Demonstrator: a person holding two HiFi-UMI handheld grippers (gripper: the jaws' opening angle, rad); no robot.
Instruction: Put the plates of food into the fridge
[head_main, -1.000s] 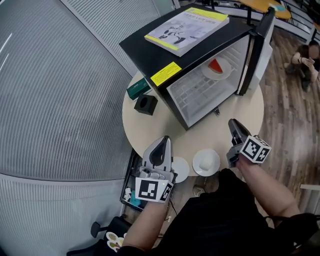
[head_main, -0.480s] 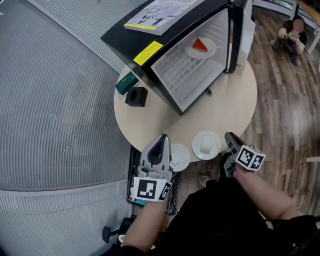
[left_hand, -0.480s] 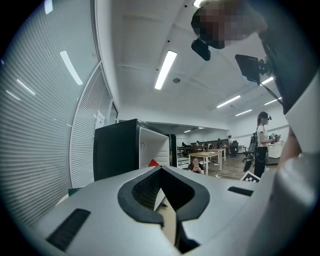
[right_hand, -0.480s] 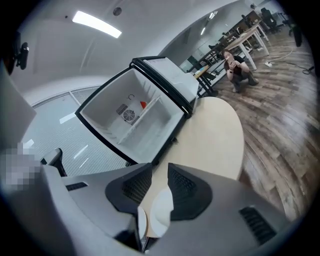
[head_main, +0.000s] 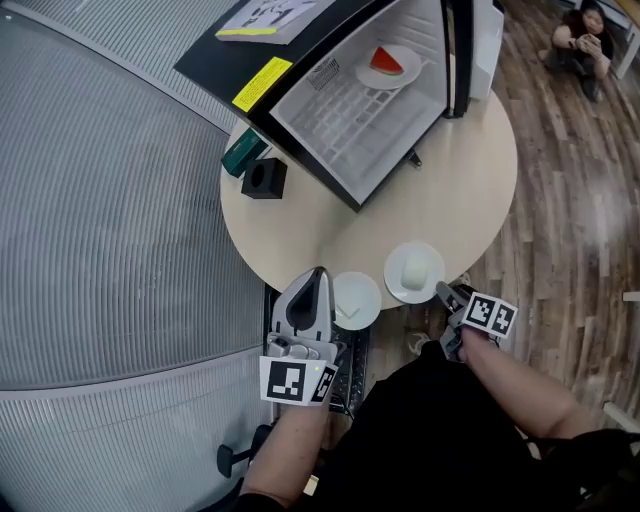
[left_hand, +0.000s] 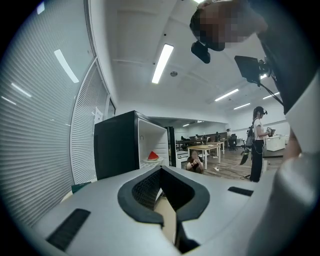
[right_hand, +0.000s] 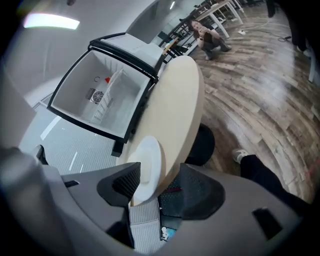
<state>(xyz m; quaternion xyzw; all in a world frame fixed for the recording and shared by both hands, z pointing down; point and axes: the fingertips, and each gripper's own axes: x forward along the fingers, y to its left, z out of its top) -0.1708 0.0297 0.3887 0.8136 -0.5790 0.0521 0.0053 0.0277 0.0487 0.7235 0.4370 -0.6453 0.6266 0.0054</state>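
Down to the bench's near edge has come the right tool (head_main: 447, 297), its jaws just opened. From the head view, two plates lie flat near that edge: the right plate (head_main: 414, 272) carries a pale lump of food (head_main: 411, 268), and the left plate (head_main: 355, 300) sits just beside the left tool (head_main: 308, 300), whose tip points up the bench (head_main: 460, 190). Beyond them the fridge (head_main: 350, 110) has its door swung wide, mouth facing the plates, with a watermelon plate (head_main: 388, 65) inside. In the left gripper view, the left tool (left_hand: 161, 172) has its jaws together at the tips, aimed level at the fridge (left_hand: 120, 145), where the watermelon (left_hand: 153, 155) shows red. In the right gripper view, the right tool (right_hand: 156, 182) stands wide apart with the right plate (right_hand: 149, 167) and the bench (right_hand: 175, 115) edge between its jaws, neither pad pressing.
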